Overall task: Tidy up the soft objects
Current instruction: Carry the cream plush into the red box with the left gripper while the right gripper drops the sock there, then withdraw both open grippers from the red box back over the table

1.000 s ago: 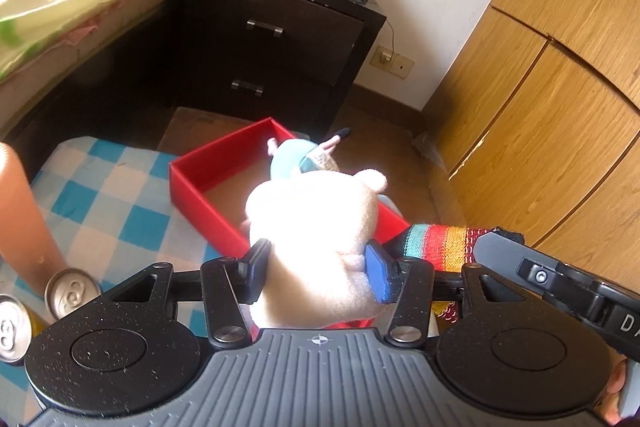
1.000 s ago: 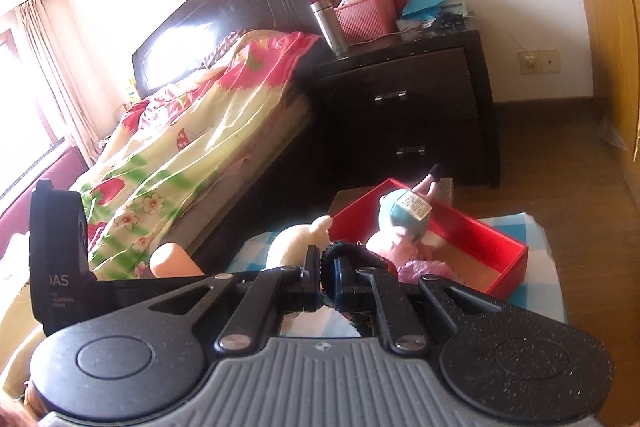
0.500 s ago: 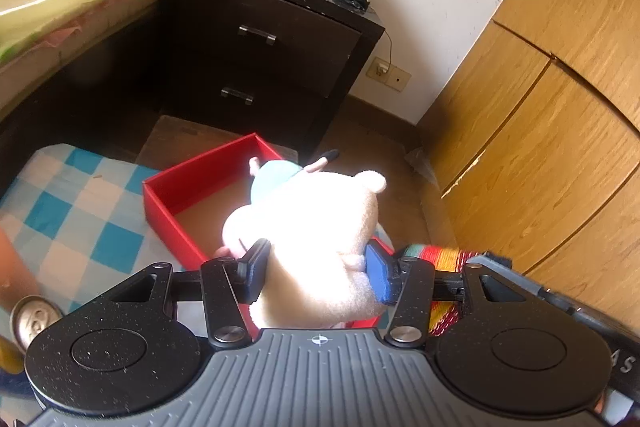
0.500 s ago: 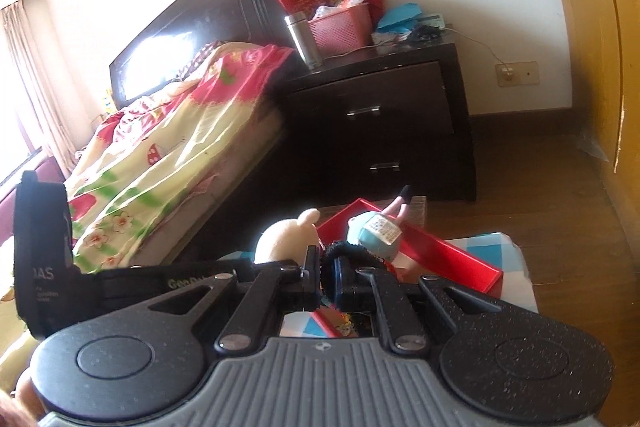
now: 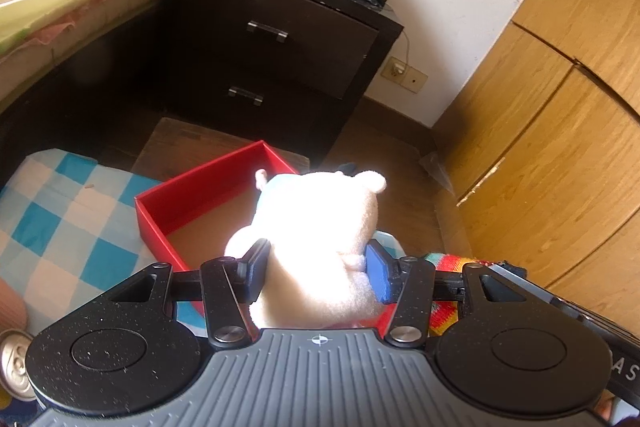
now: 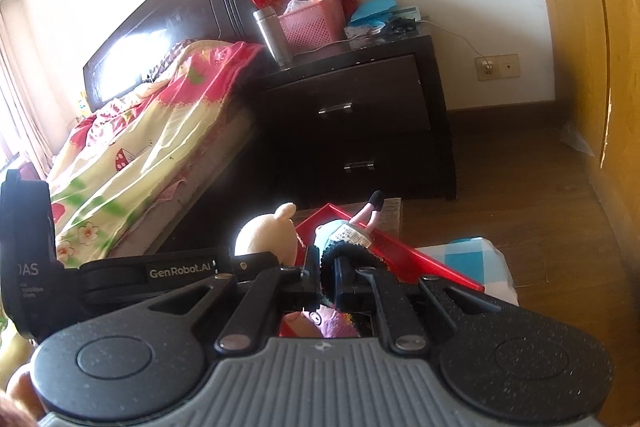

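Landmark: red box, set on a blue-and-white checked cloth.

Cream plush toy: pinched at both flanks by the left gripper, held above the box's near edge.

Black frilled item: clamped between the nearly closed fingers of the right gripper, at the box's near side.

Doll with a printed tag, illegible, is lodged in the box.

"GenRobot.AI" is read on a strap left of the box; "AS" on the black casing.

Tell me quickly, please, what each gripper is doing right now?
Left gripper: closed on the white plush toy.
Right gripper: closed on the doll, by its black frill.
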Demonstrator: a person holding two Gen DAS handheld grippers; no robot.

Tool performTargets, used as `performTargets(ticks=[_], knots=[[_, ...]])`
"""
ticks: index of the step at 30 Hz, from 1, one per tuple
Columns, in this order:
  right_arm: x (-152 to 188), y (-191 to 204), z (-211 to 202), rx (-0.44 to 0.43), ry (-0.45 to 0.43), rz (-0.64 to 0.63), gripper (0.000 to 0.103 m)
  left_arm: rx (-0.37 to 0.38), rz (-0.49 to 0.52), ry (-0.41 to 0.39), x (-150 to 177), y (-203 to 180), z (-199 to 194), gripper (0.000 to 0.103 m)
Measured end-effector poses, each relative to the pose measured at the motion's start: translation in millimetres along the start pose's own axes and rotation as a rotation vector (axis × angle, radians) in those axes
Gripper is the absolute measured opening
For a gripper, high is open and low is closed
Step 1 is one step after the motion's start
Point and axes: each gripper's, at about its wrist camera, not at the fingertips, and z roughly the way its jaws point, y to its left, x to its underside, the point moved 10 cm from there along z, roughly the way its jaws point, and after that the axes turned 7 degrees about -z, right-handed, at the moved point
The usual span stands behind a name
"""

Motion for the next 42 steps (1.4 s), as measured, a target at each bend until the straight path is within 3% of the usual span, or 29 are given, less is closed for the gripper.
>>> performTargets(ticks=[15, 20, 24, 28, 42], knots=[[5.7, -18.2, 53.6, 0.009, 0.038, 0.035, 0.000, -0.089, 0.001, -0.011, -13.3, 25.2, 49.1, 0.053], [14.7, -22.2, 76.2, 0.011, 0.063, 0.054, 0.000, -0.110, -0.016, -0.005, -13.0, 36.2, 61.0, 0.059], [20.0, -28.1, 84.9, 0.022, 0.078, 0.075, 0.000, -0.099, -0.035, -0.022, -18.7, 37.6, 56.1, 0.068], [17.4, -33.5, 82.0, 0.036, 0.054, 0.089, 0.020, -0.089, -0.052, -0.028, -21.3, 38.7, 46.8, 0.068], [10.1, -15.0, 40.3, 0.000, 0.044, 0.084, 0.023, -0.083, -0.031, -0.036, -11.0, 30.6, -3.7, 0.070]])
